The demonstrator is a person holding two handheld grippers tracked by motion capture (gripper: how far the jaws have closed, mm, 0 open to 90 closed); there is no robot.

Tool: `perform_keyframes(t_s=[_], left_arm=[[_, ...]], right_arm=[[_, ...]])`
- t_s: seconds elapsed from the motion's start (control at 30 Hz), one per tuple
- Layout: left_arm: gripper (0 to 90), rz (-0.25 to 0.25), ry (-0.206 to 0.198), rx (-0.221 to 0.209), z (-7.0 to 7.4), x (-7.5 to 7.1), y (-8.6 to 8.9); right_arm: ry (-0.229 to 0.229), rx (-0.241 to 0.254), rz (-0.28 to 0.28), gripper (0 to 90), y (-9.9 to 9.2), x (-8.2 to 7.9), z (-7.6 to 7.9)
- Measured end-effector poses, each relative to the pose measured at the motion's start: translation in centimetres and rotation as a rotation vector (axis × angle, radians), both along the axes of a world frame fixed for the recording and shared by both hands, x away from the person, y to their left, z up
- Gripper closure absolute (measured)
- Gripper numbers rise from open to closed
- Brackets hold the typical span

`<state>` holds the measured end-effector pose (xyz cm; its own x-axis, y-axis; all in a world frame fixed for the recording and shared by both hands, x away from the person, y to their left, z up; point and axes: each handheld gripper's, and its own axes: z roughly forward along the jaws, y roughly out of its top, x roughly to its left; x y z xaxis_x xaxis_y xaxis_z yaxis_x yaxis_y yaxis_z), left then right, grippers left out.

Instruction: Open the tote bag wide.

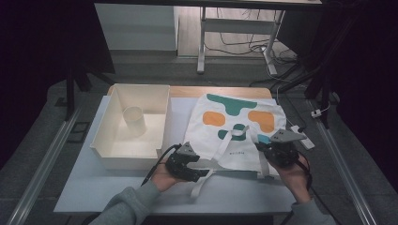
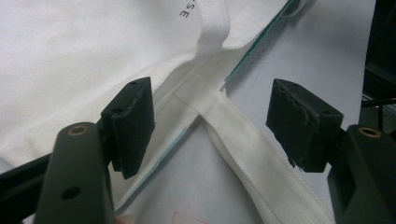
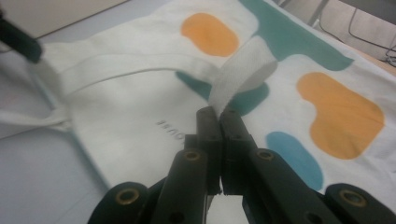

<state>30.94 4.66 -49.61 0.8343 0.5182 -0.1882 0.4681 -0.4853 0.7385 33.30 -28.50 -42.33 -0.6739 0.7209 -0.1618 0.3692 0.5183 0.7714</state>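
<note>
A white tote bag (image 1: pixel 234 123) with teal and orange patches lies flat on the white table (image 1: pixel 94 183). My left gripper (image 1: pixel 202 173) rests at the bag's near left corner, held in a hand with a grey sleeve. Its jaws stand open in the left gripper view (image 2: pixel 210 116), with a white strap (image 2: pixel 243 154) and the bag's hem (image 2: pixel 154 116) lying between them, untouched. My right gripper (image 1: pixel 268 149) is at the bag's near right edge. In the right gripper view it (image 3: pixel 219 119) is shut on the other white strap (image 3: pixel 243 70), which curls up from its tips above the bag (image 3: pixel 130 107).
A white rectangular bin (image 1: pixel 112 140) stands left of the bag with a white cup (image 1: pixel 133 119) inside it. A white power strip (image 1: pixel 302 137) lies off the table's right side. Desk legs and cables are on the floor behind.
</note>
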Motion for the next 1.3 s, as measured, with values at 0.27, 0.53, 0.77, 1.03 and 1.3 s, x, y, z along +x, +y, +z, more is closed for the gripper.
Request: perform_keyframes(t_s=[0.27, 0.53, 0.77, 1.03, 1.3], left_arm=[[32.3, -0.002, 0.004, 0.005, -0.1, 0.0, -0.1], [32.3, -0.001, 0.006, 0.009, -0.2, 0.1, -0.2], [32.3, -0.004, 0.007, 0.012, -0.3, 0.1, -0.2], [32.2, -0.006, 0.005, 0.016, -0.3, 0.0, -0.3], [32.2, -0.008, 0.004, 0.018, -0.3, 0.0, -0.2]], right_arm=[[-0.012, -0.020, -0.073, 88.2, -1.0, 4.0, -0.6], [0.064, -0.028, -0.135, 88.2, -2.1, 8.2, -2.7], [0.137, -0.061, -0.189, 88.2, -3.4, 9.7, -5.0], [0.198, -0.056, -0.208, 85.1, -4.2, 10.2, -6.9], [0.151, -0.022, -0.200, 48.3, -4.1, 8.7, -4.8]])
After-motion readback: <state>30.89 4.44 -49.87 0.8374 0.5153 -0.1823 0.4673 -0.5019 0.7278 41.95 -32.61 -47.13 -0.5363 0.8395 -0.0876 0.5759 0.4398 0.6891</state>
